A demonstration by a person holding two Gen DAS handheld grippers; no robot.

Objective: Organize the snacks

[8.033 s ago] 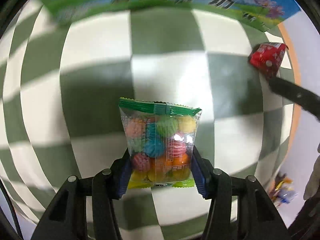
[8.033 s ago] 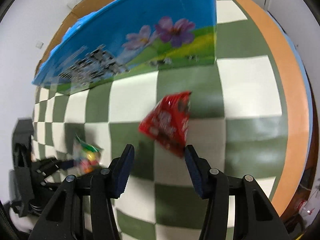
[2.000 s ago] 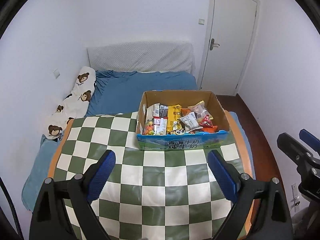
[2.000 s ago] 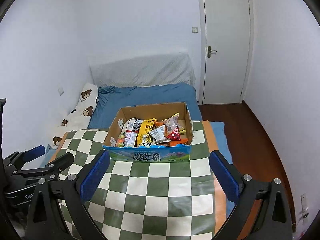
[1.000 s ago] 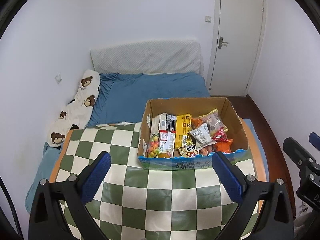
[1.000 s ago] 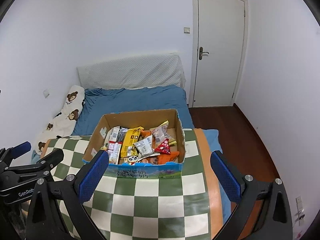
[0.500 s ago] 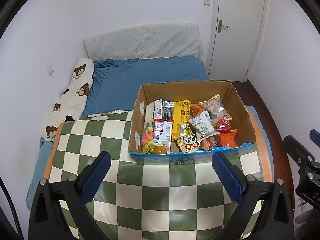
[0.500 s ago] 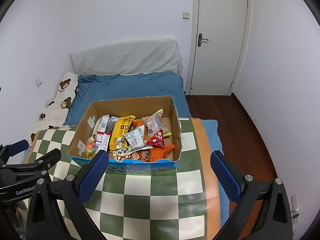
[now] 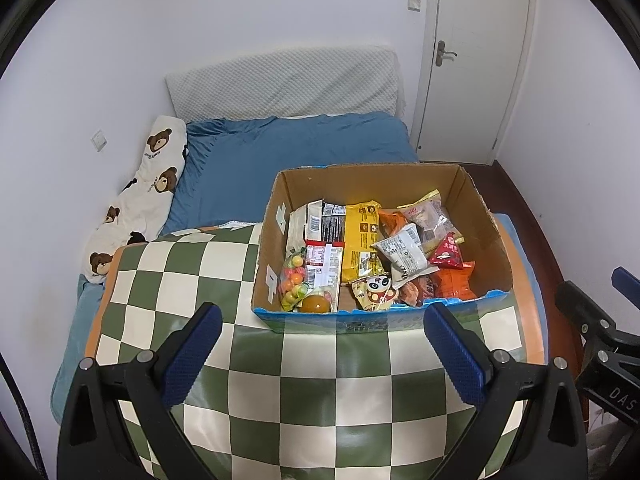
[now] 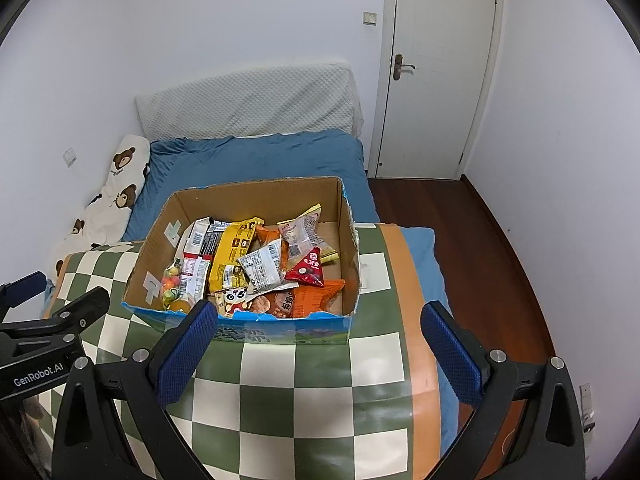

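A cardboard box (image 9: 472, 188) (image 10: 344, 216) with a blue printed front stands on the green-and-white checked table (image 9: 320, 408) (image 10: 304, 392). It holds several snack packets, among them a clear bag of coloured candy balls (image 9: 293, 280) (image 10: 171, 280) at its left and a red triangular packet (image 9: 448, 253) (image 10: 309, 269) at its right. My left gripper (image 9: 323, 356) hovers high, back from the box, wide open and empty. My right gripper (image 10: 318, 354) is likewise wide open and empty, to the right of the left one.
Behind the table lies a bed with a blue sheet (image 9: 296, 152), a white headboard cushion (image 10: 248, 100) and a bear-print pillow (image 9: 140, 196). A white door (image 10: 436, 68) and dark wood floor (image 10: 472, 240) are at the right. An orange band (image 10: 416, 344) edges the table's right side.
Eight seconds ago each gripper was low over the table with a packet between its fingers. Now both packets lie in the box and both grippers are open, drawn back, tilting slightly down toward it.
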